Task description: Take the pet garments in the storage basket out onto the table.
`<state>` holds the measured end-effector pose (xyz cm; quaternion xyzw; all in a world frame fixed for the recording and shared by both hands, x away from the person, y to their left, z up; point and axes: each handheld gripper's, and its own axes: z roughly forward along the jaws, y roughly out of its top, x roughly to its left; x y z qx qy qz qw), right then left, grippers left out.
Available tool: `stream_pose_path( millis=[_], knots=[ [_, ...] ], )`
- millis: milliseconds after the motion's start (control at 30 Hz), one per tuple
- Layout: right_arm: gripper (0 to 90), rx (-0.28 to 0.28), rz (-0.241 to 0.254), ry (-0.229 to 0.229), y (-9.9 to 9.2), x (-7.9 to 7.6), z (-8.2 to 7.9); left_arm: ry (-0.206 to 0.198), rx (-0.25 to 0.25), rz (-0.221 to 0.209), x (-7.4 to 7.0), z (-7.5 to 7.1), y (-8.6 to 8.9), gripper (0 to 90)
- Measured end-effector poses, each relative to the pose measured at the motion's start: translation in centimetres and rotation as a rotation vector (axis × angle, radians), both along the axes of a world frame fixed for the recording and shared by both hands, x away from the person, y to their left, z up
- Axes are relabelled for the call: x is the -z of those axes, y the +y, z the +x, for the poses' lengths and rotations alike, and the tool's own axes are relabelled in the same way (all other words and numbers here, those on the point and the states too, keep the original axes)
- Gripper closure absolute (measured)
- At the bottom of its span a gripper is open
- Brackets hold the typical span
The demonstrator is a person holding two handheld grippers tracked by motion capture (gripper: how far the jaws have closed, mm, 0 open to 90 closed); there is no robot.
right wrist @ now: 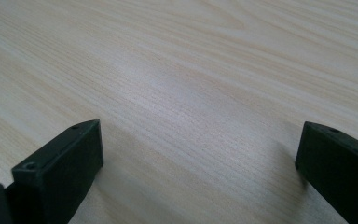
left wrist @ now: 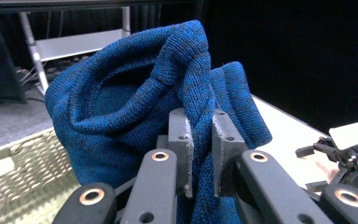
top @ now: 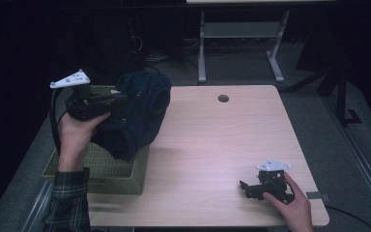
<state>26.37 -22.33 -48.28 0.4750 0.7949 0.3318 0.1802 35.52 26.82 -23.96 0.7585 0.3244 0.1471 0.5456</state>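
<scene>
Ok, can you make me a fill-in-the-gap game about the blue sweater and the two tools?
1. The left tool is shut on the ____ sweater.
2. Below the sweater sits a green woven ____.
3. The right tool has its jaws ____, with nothing between them.
4. The right tool is low over the wooden ____.

Missing words: blue; basket; open; table
</scene>
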Motion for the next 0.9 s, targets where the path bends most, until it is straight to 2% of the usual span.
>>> stream_pose_path(
  millis=[233, 700, 900],
  knots=[
    [0.4, 0.000, -0.001, 0.000, 0.0, 0.0, 0.0, -0.019, 0.049, 0.000, -1.0, 0.5, -2.6, 80.6],
    [0.5, 0.001, 0.001, 0.001, 0.0, 0.0, 0.0, -0.033, 0.113, -0.005, -2.1, 1.4, -6.5, 80.8],
    [0.5, 0.001, 0.001, 0.001, 0.0, 0.0, 0.0, -0.036, 0.143, 0.005, -2.5, 1.8, -8.3, 80.9]
  ],
)
